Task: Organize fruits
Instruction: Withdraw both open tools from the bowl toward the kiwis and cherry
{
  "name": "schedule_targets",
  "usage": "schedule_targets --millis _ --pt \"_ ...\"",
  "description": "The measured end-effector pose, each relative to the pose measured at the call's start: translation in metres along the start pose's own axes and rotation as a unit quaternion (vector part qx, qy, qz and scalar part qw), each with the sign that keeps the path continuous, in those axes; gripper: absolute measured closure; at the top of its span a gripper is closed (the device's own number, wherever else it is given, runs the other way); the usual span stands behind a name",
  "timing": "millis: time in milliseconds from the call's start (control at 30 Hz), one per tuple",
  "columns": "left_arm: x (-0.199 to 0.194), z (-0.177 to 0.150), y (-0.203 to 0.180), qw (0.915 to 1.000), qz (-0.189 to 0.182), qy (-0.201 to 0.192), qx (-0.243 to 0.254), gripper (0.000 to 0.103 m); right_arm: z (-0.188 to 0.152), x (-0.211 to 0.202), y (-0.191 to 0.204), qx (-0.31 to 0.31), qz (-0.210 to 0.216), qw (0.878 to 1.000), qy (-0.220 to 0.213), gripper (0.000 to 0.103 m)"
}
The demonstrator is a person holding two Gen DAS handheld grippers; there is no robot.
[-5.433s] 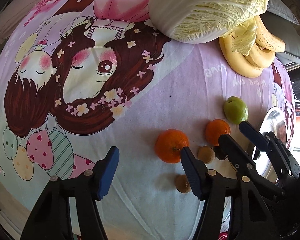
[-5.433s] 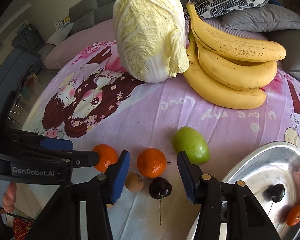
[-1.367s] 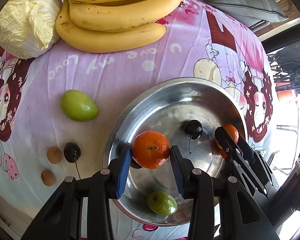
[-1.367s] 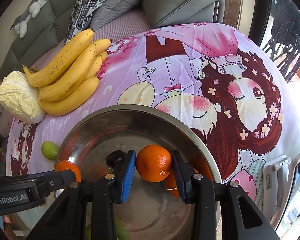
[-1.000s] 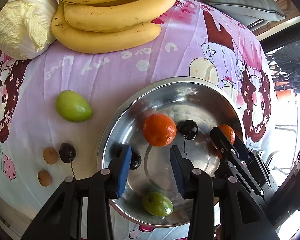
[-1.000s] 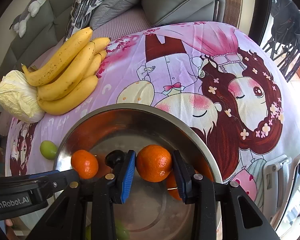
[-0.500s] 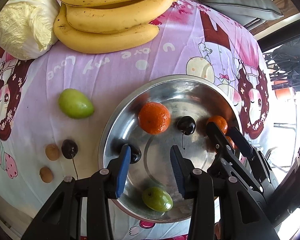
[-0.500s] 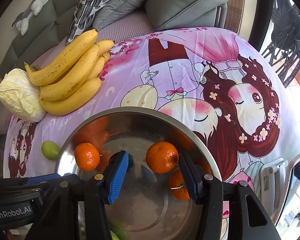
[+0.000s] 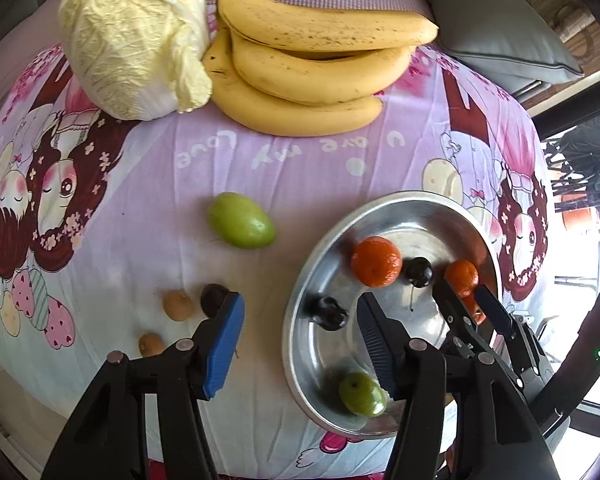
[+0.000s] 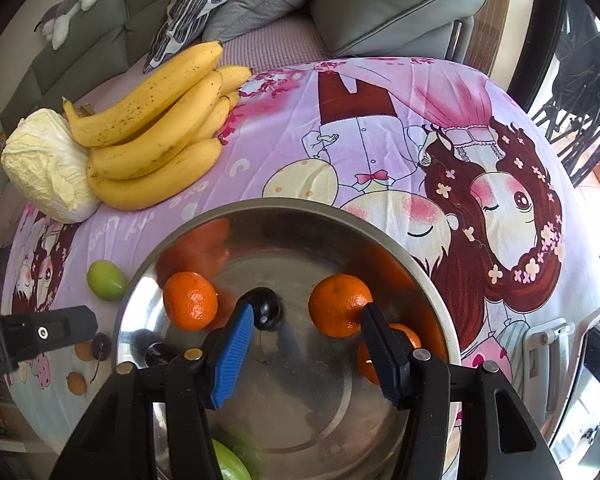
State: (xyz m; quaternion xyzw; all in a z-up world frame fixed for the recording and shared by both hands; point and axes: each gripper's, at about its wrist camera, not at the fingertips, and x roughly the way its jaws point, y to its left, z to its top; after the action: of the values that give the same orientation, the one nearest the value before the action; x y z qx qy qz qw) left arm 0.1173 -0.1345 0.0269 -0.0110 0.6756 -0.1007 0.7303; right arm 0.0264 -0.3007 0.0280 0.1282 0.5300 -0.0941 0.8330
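Observation:
A steel bowl [image 9: 300,344] [image 10: 292,216] holds three oranges [image 9: 376,262] [image 10: 190,300] [image 10: 338,304], two dark cherries [image 9: 418,272] [image 10: 264,306] and a green fruit [image 9: 362,394]. On the cloth lie a green fruit [image 9: 240,220] [image 10: 106,280], a cherry [image 9: 212,298] and two small brown fruits [image 9: 177,304]. My left gripper [image 9: 300,332] is open and empty above the bowl's left rim. My right gripper [image 10: 306,340] is open and empty over the bowl, and shows in the left wrist view [image 9: 466,300].
A bunch of bananas [image 9: 312,76] [image 10: 160,120] and a napa cabbage [image 9: 136,36] [image 10: 48,164] lie at the far side of the pink cartoon cloth [image 9: 300,160]. Grey cushions [image 10: 380,4] are behind them. The table edge runs close below the grippers.
Both grippers let go of their oranges into the bowl and opened wide. The left gripper has drawn back and swung left toward the loose fruit; the right has pulled back slightly.

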Motion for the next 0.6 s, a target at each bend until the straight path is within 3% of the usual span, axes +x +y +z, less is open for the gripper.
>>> schedule_targets --millis 67,167,300,367,600 --pt "0.0 0.001 0.011 0.9999 0.008 -0.002 -0.014 0.037 -0.001 0.0 0.004 -0.006 0.002 1.0 0.001 0.032" --pt "0.002 0.001 0.028 0.9991 0.016 0.0 -0.039 0.023 -0.001 0.001 0.01 -0.014 0.002 1.0 0.002 0.024" --pt "0.006 0.001 0.038 0.998 0.031 -0.003 -0.054 0.018 -0.002 0.001 0.012 -0.013 0.007 1.0 0.001 0.016" --pt "0.007 0.0 0.041 0.9976 0.036 -0.005 -0.059 0.014 -0.002 0.001 0.01 -0.006 0.015 1.0 -0.001 0.001" --pt "0.013 -0.001 0.043 0.9972 0.044 -0.003 -0.061 0.007 -0.002 0.003 0.011 0.002 0.016 1.0 0.001 0.0"
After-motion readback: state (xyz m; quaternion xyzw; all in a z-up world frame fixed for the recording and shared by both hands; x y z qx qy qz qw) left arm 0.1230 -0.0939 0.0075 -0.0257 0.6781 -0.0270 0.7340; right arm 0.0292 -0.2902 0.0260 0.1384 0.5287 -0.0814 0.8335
